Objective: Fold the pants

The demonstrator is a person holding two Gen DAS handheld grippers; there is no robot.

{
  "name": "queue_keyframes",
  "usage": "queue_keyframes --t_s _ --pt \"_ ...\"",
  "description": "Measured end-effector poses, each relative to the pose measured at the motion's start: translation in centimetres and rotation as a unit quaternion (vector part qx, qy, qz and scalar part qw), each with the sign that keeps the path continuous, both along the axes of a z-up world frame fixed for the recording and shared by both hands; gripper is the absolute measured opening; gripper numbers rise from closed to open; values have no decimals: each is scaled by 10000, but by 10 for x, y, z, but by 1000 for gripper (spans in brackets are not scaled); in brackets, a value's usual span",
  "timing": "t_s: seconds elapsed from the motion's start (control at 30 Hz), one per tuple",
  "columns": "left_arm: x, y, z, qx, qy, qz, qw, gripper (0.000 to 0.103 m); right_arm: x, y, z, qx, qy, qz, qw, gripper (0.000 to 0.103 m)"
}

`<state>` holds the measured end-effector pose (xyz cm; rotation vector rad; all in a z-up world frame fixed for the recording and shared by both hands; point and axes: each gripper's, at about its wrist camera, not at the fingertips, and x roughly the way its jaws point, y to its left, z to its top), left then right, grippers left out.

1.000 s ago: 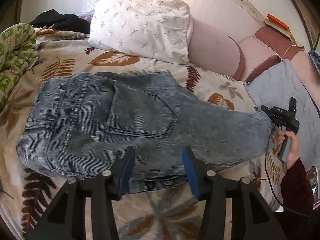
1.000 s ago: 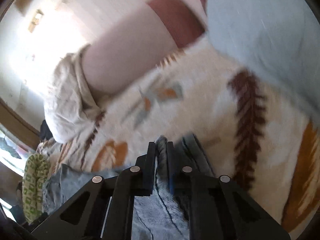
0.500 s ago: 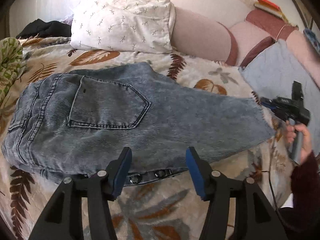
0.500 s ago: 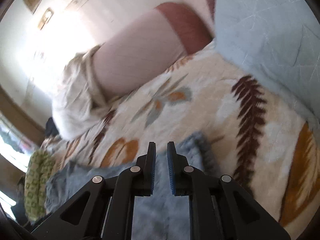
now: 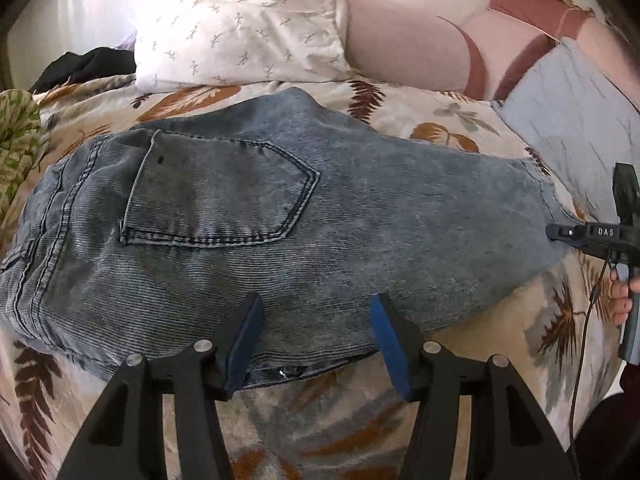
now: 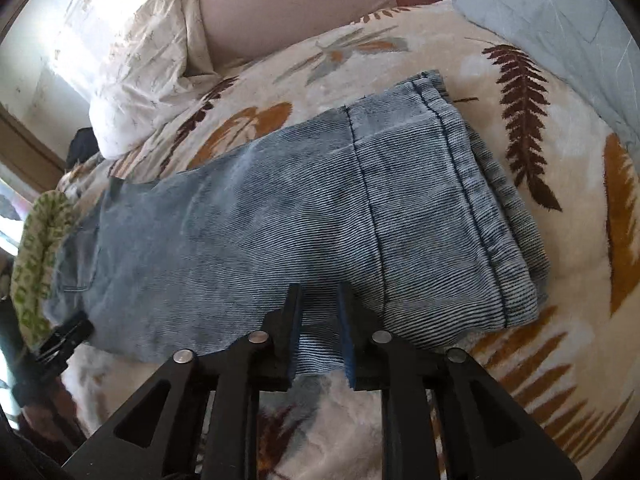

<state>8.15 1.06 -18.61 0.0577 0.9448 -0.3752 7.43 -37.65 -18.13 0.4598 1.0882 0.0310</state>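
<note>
Two grippers hover over pants point(image 5: 248, 216) lying flat on the bed point(image 5: 460, 116), long axis left-right. Left gripper point(image 5: 316, 336) is spread, empty, at lower centre over the near edge. Right gripper point(image 6: 318, 324), jaws just parting slightly, grips nothing near the hem point(image 6: 492, 216).

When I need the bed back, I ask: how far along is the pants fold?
Done: pants lie flat on the bedspread, legs stacked, pocket up. In hand: nothing; the left hand-held gripper by the fly edge and right hand-held gripper at the hem end have just been opening above the denim, pinching none. Left: folding hem to waistband.
</note>
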Motion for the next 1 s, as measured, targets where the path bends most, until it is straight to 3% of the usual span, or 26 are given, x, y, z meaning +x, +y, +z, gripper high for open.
queue_keyframes --t_s 0.07,0.2,0.27,0.4,0.5,0.57,0.73,0.8,0.87,1.0 --pt "-2 2 -1 -42 -33 -140 9999 59 -9 -1 0 114 54 -191 9997 15" --pt "-7 5 3 -76 -133 -268 9995 59 -10 9 8 -275 129 -189 9994 15" --pt "-10 9 10 -165 -129 -276 9994 59 -12 12 17 -249 24 -336 9991 23" --pt "-14 22 29 -481 -267 -189 9983 59 -20 29 48 -31 -791 -189 9967 30" --pt "-9 33 41 -670 -398 57 9969 59 -15 58 63 352 -1262 375 9907 42" --pt "-3 35 43 -738 -434 115 9963 59 -9 77 69 334 -1368 720 9874 43" --pt "5 37 45 -395 -947 37 9947 59 5 109 77 405 -1562 1119 9805 45" --pt "8 48 42 -355 -1120 133 9930 65 11 120 78 416 -1521 1125 9811 46" --pt "13 60 34 -269 -1029 224 9941 70 14 135 78 463 -1475 1189 9808 47" --pt "23 76 22 -29 -720 472 9963 70 19 173 64 -86 -1143 1562 9811 48"
